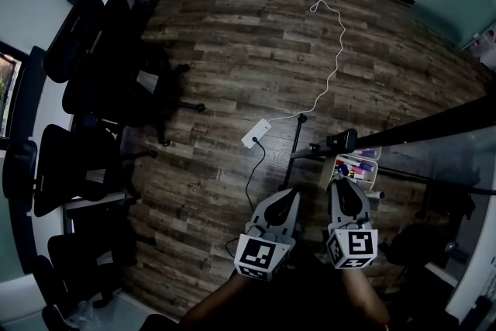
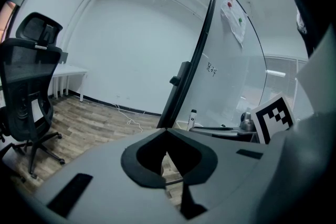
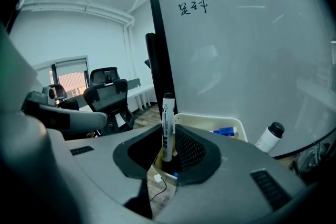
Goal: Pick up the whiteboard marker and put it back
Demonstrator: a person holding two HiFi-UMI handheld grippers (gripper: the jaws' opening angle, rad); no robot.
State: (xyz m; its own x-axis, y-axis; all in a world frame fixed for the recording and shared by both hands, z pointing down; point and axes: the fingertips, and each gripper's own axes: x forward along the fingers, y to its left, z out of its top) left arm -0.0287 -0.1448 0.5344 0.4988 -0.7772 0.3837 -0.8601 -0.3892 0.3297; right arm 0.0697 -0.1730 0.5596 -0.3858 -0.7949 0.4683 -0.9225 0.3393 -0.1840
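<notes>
White plastic barrel, black cap: the whiteboard marker stands upright between the jaws of the right gripper. The jaws are part-way closed and clamp its lower barrel, cap end up.

Judged light, rigid, smooth and round, so it may pivot or slip in the pads. A hold on the barrel rather than the cap looks safest.

The cream tray sits just behind and below the marker, at the foot of the whiteboard. The tray rim and the board's dark post are the edges to clear. A white bottle stands right of the tray.

The left gripper has its tips together and holds nothing.

The wood floor to the left gives open room, and the office chairs are well apart.
</notes>
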